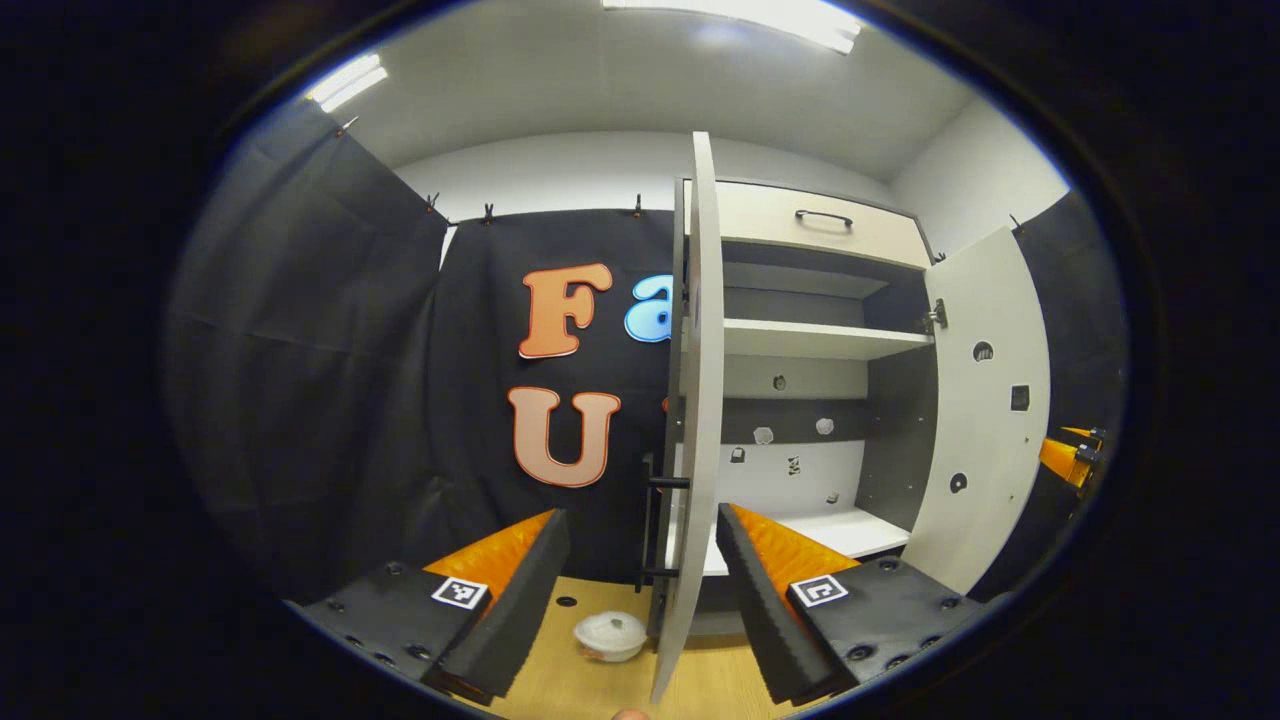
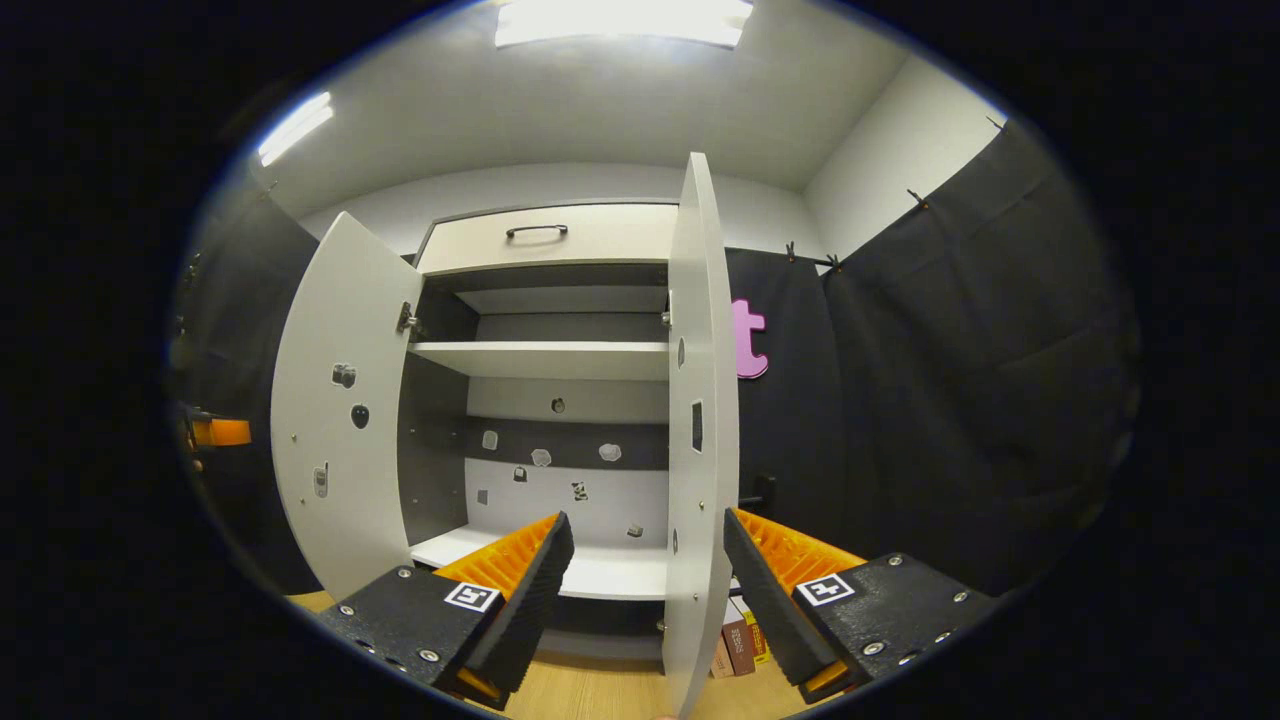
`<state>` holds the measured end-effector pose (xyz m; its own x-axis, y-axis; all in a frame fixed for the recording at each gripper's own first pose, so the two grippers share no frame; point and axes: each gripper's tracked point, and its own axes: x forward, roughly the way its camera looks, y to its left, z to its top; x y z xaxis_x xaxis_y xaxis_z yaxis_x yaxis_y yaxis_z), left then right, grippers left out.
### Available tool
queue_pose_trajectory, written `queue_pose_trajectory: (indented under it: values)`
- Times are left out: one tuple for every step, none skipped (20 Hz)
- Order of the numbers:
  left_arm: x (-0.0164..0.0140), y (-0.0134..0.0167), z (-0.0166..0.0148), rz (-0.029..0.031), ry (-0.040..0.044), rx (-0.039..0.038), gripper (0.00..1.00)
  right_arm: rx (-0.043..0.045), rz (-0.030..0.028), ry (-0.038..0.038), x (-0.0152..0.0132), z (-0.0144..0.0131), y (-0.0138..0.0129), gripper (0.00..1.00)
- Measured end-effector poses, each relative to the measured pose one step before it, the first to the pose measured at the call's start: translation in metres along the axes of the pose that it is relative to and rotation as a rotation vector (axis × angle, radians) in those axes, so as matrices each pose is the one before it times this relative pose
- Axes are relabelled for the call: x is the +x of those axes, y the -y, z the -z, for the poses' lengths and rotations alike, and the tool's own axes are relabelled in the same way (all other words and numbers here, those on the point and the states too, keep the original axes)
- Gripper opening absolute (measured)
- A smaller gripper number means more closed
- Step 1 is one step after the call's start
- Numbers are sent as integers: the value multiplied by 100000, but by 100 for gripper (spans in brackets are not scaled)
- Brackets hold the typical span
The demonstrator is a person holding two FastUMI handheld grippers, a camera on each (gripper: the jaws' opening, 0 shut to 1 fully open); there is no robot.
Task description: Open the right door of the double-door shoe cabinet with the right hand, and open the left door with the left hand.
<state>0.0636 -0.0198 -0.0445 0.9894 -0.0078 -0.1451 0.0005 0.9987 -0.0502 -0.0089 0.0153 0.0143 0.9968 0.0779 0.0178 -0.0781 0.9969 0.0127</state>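
- Left gripper view: the left gripper (image 1: 640, 600) has its fingers apart, straddling the left door's (image 1: 695, 420) edge at frame centre without pressing it; the handle (image 1: 655, 530) sits just left. Draw back straight, so neither finger nudges the door.
- Right gripper view: the right gripper (image 2: 648, 590), likewise spread, brackets the right door (image 2: 700, 420) mid-frame; the cabinet (image 2: 545, 350) stands open.

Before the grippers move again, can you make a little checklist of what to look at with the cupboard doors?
1. Left door swung open: ok.
2. Right door swung open: ok.
3. Left gripper open, fingers either side of the left door's edge, not pressing: ok.
4. Right gripper open around the right door's edge: ok.
5. White lidded bowl on the floor near the left door, clear of it: cannot tell.
6. Shelves bare inside: ok.
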Motion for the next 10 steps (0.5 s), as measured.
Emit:
queue_pose_trajectory:
  values:
    - [-338, 218, -188, 714, 243, 343, 95, -64, -151, 39, -47, -146, -178, 92]
    - [-141, 176, -289, 260, 62, 74, 95, -337, -387, -72, 31, -156, -126, 92]
    - [-287, -397, -356, -408, 328, 898, 95, -64, -527, 468, -78, -285, -220, 92]
    - [-180, -538, -289, -1137, 267, -39, 95, 268, -522, 357, 63, -292, -283, 92]
    - [-342, -836, -334, -1841, 127, -1135, 96, 739, -639, 349, -141, -71, -238, 92]
    - [-192, -848, -473, -1783, 228, -1638, 96, 819, -666, 252, -154, -124, -261, 92]
    - [-176, -1028, -492, -2431, 725, -631, 96, 292, -876, -162, -243, 104, -262, 92]
    - [-289, -1225, -464, -2859, 843, 240, 96, -315, -876, -214, -142, 123, -178, 92]
    - [-225, -1092, -389, -2023, 684, -202, 96, -677, -376, -179, -159, 38, 5, 92]
    - [-312, -752, -257, -1696, 247, 245, 95, -854, -133, 97, -129, -97, 100, 92]
